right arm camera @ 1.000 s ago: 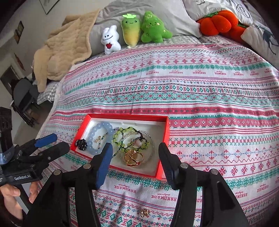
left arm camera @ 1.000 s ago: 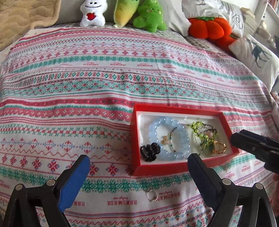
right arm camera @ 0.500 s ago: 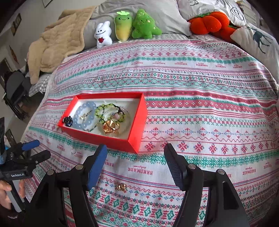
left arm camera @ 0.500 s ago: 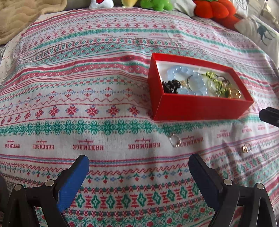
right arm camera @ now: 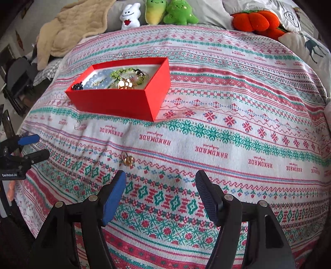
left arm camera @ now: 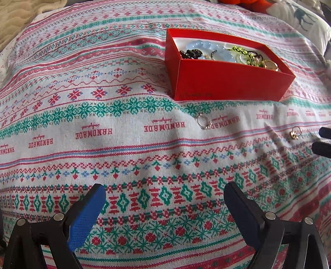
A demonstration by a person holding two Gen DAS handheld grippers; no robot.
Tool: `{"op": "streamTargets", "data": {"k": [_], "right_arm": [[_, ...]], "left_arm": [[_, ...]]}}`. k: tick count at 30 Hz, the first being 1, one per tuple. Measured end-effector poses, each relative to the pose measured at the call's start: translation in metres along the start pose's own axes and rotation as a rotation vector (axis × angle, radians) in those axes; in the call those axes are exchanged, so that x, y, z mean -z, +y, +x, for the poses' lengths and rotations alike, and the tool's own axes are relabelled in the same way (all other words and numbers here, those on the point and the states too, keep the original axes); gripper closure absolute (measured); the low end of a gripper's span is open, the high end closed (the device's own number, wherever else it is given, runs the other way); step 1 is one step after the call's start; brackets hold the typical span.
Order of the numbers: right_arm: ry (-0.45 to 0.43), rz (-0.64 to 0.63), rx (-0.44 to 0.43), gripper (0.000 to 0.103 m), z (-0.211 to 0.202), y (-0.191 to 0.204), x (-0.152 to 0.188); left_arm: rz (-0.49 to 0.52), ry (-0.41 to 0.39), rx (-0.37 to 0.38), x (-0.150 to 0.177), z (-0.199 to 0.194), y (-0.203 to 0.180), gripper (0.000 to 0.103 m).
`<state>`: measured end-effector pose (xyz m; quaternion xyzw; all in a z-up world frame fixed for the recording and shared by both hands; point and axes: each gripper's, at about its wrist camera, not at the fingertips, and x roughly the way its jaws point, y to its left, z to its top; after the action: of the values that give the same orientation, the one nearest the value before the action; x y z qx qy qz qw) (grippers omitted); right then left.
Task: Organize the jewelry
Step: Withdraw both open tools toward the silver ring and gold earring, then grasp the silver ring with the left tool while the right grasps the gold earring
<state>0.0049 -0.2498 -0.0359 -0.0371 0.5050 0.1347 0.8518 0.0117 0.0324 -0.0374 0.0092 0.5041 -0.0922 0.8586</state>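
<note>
A red box (left arm camera: 227, 82) (right arm camera: 115, 101) stands on the patterned bedspread and holds a pale blue bead bracelet (left arm camera: 206, 46), a green bead bracelet, a black piece and gold pieces. A silver ring (left arm camera: 203, 122) (right arm camera: 77, 125) lies on the cloth just in front of the box. A gold ring (left arm camera: 295, 132) (right arm camera: 127, 158) lies further to the right, nearer the front. My left gripper (left arm camera: 164, 203) is open and empty, low over the cloth. My right gripper (right arm camera: 160, 190) is open and empty, just behind the gold ring.
Plush toys (right arm camera: 161, 12) and an orange pumpkin cushion (right arm camera: 254, 20) line the far edge of the bed. A beige blanket (right arm camera: 68, 31) lies at the far left. A deer-print pillow (right arm camera: 310, 49) sits at the far right. A chair (right arm camera: 16, 80) stands beside the bed.
Both grippers have pulled back toward the near edge of the bed and dropped lower. The box now lies further away and both rings on the cloth have come into view.
</note>
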Motion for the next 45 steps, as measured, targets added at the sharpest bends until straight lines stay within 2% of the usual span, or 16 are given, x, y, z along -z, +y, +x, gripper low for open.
{"op": "streamTargets", "data": {"k": [3,6,11,13,17,22,31,41,45], "right_arm": [[0.017,-0.015,0.02,0.031,0.005,0.002,0.009],[0.007,-0.026,0.049,0.028,0.007,0.004,0.012],[0.0,-0.076,0.06,0.027,0.013,0.017,0.007],[-0.002,-0.103,0.059,0.026,0.017,0.023,0.004],[-0.003,-0.136,0.05,0.026,0.025,0.035,-0.004],[-0.003,-0.151,0.038,0.026,0.031,0.042,-0.012],[-0.011,-0.158,0.002,0.026,0.034,0.04,-0.017],[-0.023,-0.149,-0.011,0.028,0.033,0.034,-0.016],[-0.039,-0.158,0.006,0.036,0.033,0.035,-0.018]], "left_arm": [[-0.026,0.001,0.023,0.002,0.004,0.0,0.008],[-0.048,-0.031,0.072,-0.002,0.003,0.0,0.008],[-0.009,-0.083,0.173,-0.012,0.006,-0.012,0.009],[0.018,-0.087,0.2,-0.018,0.013,-0.017,0.017],[0.07,-0.095,0.226,-0.029,0.026,-0.025,0.026],[0.101,-0.08,0.242,-0.046,0.039,-0.025,0.042],[0.23,-0.08,0.195,-0.053,0.05,-0.042,0.058],[0.216,-0.084,0.19,-0.054,0.052,-0.035,0.076],[0.208,-0.085,0.178,-0.052,0.051,-0.03,0.086]]}}
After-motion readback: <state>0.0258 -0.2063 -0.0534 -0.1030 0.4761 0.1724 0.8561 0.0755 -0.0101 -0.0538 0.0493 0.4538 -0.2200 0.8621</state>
